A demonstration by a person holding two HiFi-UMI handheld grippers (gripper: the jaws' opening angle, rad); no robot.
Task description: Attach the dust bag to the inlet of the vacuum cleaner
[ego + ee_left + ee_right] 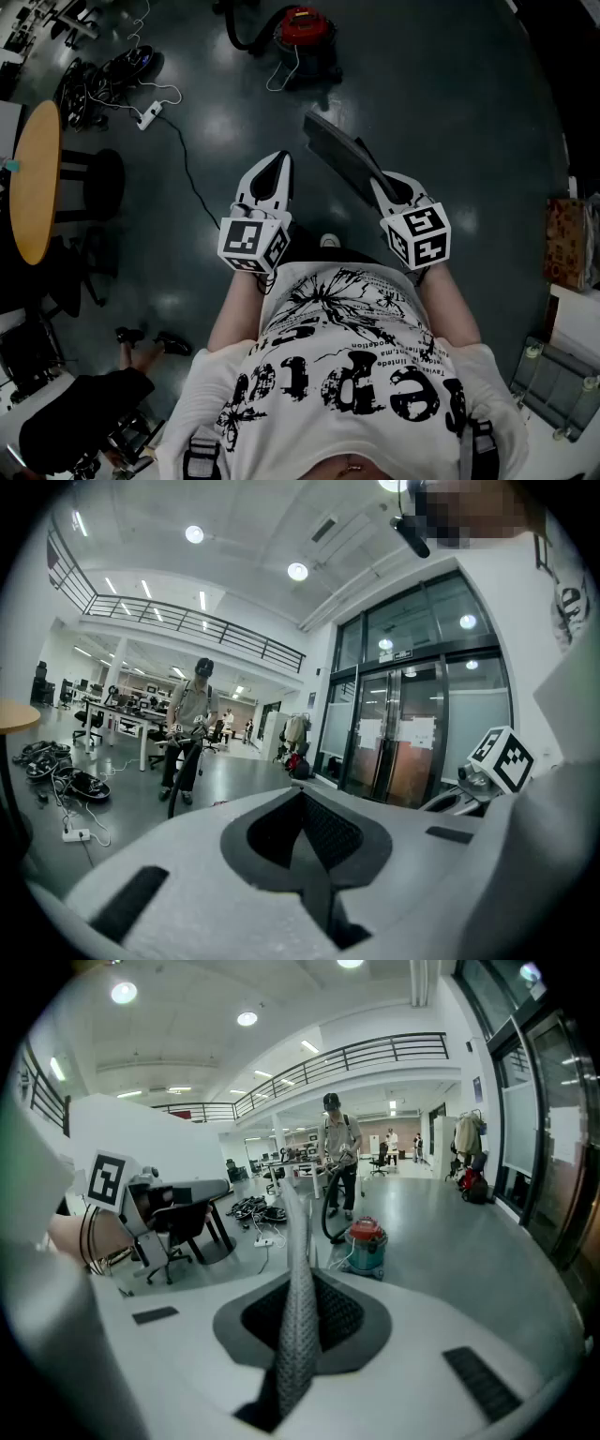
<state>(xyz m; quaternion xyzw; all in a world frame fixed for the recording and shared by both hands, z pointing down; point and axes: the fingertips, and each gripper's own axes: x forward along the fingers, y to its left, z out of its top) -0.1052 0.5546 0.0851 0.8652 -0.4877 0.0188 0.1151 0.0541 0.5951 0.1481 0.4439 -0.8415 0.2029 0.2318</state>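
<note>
Out on the floor [450, 112] sits the red-topped vacuum cleaner [302, 37], lid on. Right gripper's [382, 187] clamped on the flat dust bag [339, 150]; left gripper's [279, 164] closed, empty.

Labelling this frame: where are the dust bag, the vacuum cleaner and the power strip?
dust bag [339, 155], head view, middle of its dark face
vacuum cleaner [302, 24], head view, red lid
power strip [148, 115], head view, white body

Colour reference
The vacuum cleaner [366, 1246]: red lid, teal drum. The dust bag [298, 1316]: grey, fine woven texture. The floor [450, 94]: dark grey.
</note>
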